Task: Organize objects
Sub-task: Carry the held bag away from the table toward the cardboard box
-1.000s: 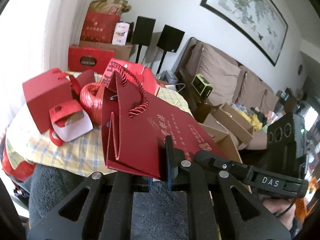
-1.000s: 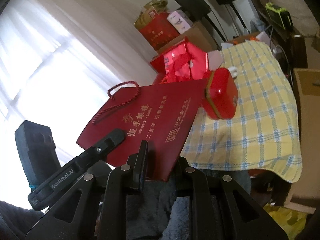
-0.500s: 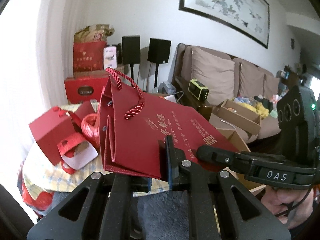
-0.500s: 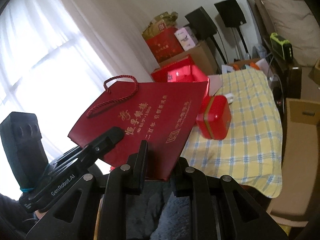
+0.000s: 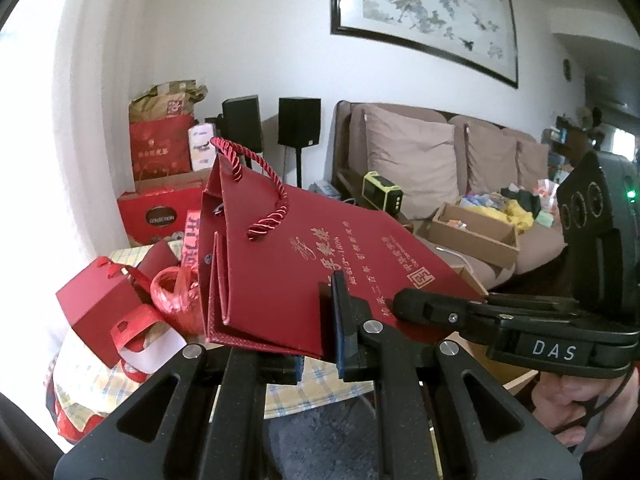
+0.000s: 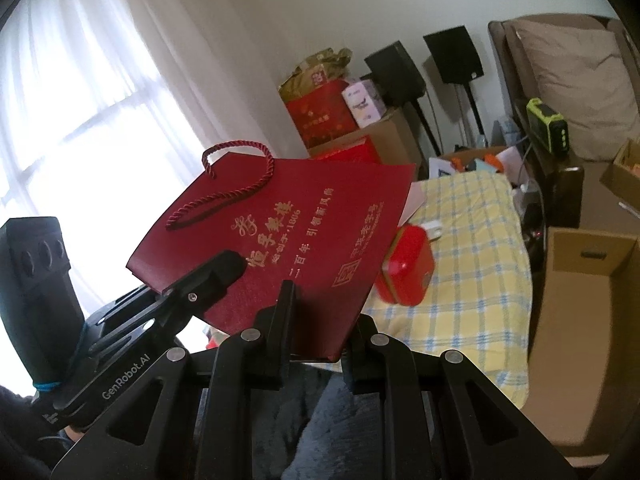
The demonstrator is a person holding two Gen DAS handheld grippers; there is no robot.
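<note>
Two black speakers [image 5: 299, 122], three sofa cushions [image 5: 412, 160], one red paper bag [image 5: 280, 264], one framed painting [image 5: 424, 12].

"DAS" on right claw [image 5: 436, 312]

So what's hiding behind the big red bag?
Behind the red bag peeks a red tin on the checked cloth. Its left part and the table behind stay covered.

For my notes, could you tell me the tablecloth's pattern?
Yellow, blue and white checks on the tablecloth, clearest in the right wrist view.
</note>
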